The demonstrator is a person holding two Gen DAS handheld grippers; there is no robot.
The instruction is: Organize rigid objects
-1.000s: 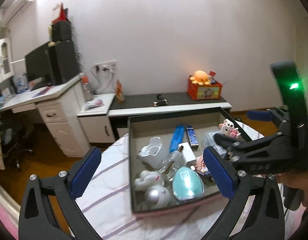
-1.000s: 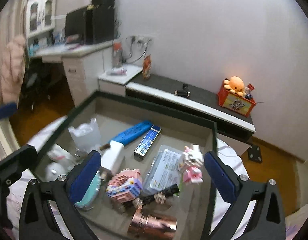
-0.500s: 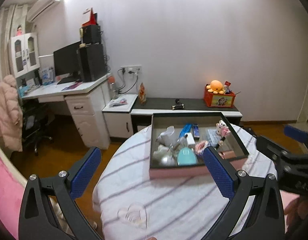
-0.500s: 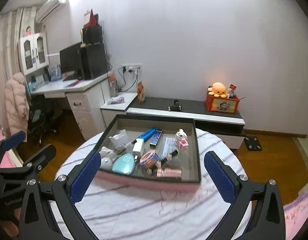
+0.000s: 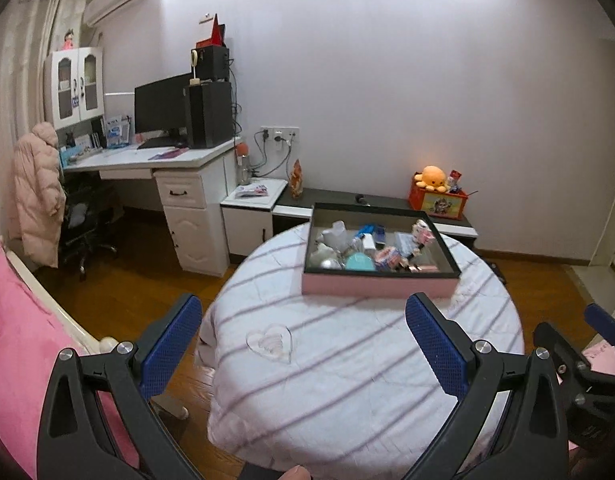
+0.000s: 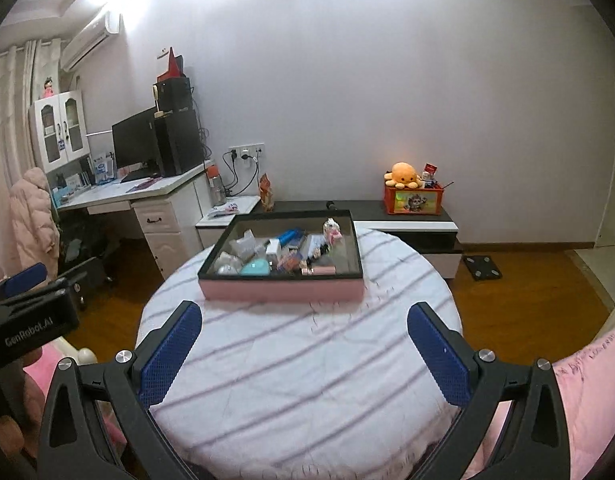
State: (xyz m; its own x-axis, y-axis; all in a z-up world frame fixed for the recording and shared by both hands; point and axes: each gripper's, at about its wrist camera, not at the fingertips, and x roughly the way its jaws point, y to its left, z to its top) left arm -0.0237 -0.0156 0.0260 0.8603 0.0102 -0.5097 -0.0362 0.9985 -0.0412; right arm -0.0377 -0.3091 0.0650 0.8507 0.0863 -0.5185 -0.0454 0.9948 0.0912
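Evidently both grippers had pulled back within the last second — the left gripper (image 5: 303, 340) and right gripper (image 6: 303, 344) hung with jaws wide and empty, the pink box (image 6: 281, 291) of rigid objects (image 5: 371, 246) far ahead of them on the table (image 5: 347, 360), suggesting sorting was finished or paused.

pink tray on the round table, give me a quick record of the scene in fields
tray: pink tray with a dark rim, on the far half of the table
contents: small items heaped together, among them a teal egg-shaped case and a rose-gold tube
table: round table, striped white cloth
left tongs: left tongs open, holding nothing
right tongs: right tongs open, holding nothing
extra: clear heart-shaped dish near the table's left edge
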